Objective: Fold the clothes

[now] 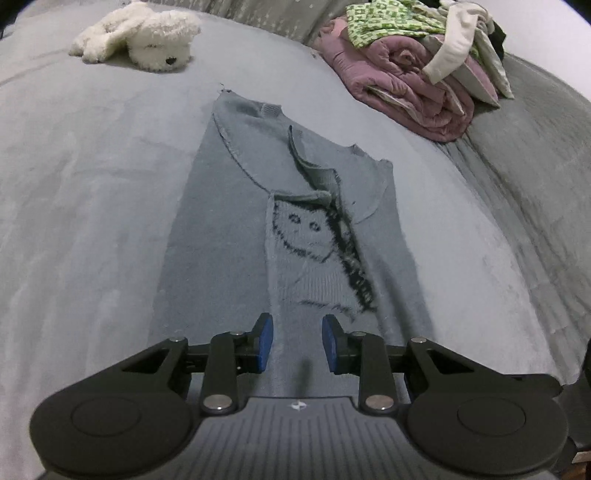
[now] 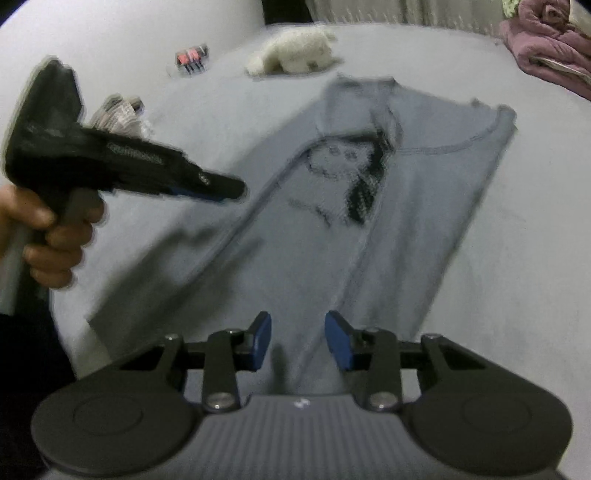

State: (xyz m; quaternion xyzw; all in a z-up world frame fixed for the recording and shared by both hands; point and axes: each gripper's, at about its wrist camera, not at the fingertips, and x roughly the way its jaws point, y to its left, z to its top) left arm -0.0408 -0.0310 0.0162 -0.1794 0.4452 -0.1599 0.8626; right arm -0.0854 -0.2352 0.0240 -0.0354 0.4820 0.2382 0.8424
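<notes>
We hold our left gripper (image 1: 297, 343) and right gripper (image 2: 298, 341) over the near hem of the grey knit sweater (image 1: 229, 229), fingers spread and empty. It lies flat on the bed (image 1: 85, 155), sides folded inward.

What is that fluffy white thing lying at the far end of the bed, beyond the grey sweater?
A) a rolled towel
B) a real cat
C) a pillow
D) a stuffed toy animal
D: the stuffed toy animal has a sewn dark nose and eye and floppy plush limbs, lying beyond the grey sweater.
</notes>
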